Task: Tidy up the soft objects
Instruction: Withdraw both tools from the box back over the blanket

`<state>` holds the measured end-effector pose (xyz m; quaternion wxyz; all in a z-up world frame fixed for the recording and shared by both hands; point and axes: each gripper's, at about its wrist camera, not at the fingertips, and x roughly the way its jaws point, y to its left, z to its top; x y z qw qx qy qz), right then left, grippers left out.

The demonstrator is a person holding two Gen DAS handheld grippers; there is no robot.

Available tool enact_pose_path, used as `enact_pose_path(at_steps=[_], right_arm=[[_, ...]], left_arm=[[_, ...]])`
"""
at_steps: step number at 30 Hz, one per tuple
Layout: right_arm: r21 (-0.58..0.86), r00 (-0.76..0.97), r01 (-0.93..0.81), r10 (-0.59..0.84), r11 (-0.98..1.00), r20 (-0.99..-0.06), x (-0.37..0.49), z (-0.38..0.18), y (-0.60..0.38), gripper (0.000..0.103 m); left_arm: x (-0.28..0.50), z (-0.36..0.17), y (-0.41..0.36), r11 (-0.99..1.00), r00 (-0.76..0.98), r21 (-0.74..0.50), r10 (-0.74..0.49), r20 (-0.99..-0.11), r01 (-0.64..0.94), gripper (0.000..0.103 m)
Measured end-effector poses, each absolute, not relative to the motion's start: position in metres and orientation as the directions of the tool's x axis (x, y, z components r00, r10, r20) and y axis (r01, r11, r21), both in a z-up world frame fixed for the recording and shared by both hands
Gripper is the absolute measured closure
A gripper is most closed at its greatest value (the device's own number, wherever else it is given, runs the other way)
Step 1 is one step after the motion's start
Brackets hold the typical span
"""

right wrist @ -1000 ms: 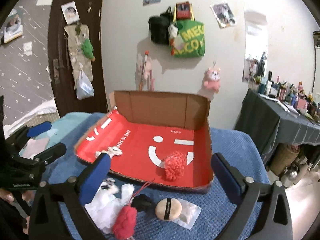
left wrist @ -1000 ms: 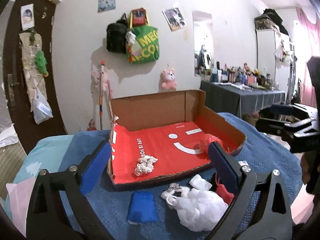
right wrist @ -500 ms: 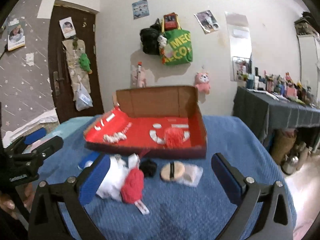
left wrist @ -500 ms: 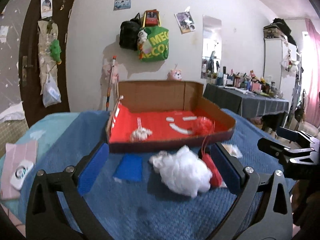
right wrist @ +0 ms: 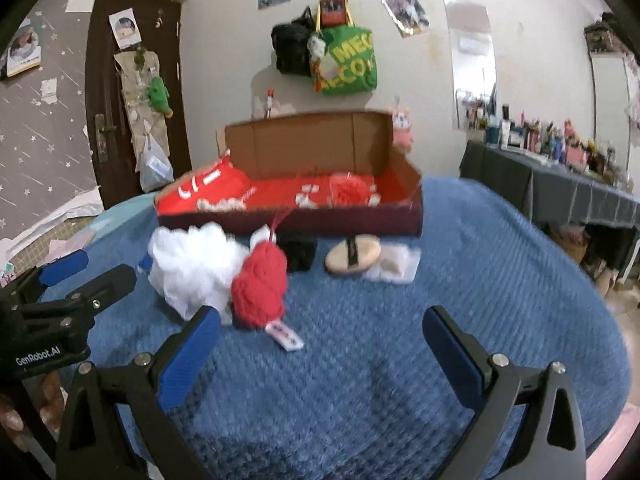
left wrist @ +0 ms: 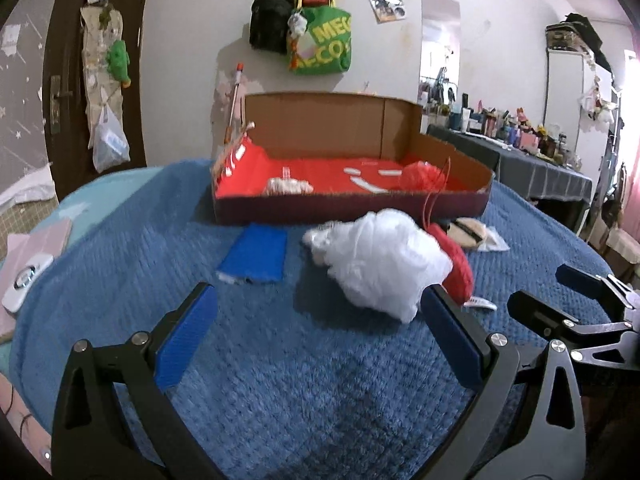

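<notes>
A cardboard box with a red lining (left wrist: 352, 204) (right wrist: 400, 220) stands on the blue blanket; inside lie a red mesh puff (left wrist: 420, 174) (right wrist: 350, 192) and a small white knotted piece (left wrist: 289, 186) (right wrist: 222, 203). In front of it lie a white fluffy puff (left wrist: 380, 264) (right wrist: 196, 268), a red knitted ball (left wrist: 456, 264) (right wrist: 260, 284), a blue cloth (left wrist: 256, 254), a black item (right wrist: 300, 254) and a beige powder puff (left wrist: 470, 228) (right wrist: 352, 256). My left gripper (left wrist: 316, 332) and right gripper (right wrist: 320, 344) are open and empty, low over the blanket short of the pile.
The blue blanket (left wrist: 320, 380) covers the bed. A pink book with a white device (left wrist: 24, 276) lies at the left edge. A dark table with bottles (right wrist: 560, 168) stands to the right, and a door (right wrist: 120, 92) is at the back left.
Both grippers have pulled back and dropped lower, so the box now looks farther and is seen more from the side. Both stay open. The objects have not moved.
</notes>
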<state>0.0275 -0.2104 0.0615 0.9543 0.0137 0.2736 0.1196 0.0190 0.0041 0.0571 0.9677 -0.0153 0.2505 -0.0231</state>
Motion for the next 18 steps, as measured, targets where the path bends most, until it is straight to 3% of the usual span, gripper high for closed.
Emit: enact_pose_path(at_steps=[18], right_arm=[[0.116,0.804,-0.207,0.237,0.971,-0.545,0.036,0.050,-0.211,0.000]], left_arm=[[0.032,0.050,0.007,0.997,0.849,-0.061,-0.070,-0.524,0.044,0.000]])
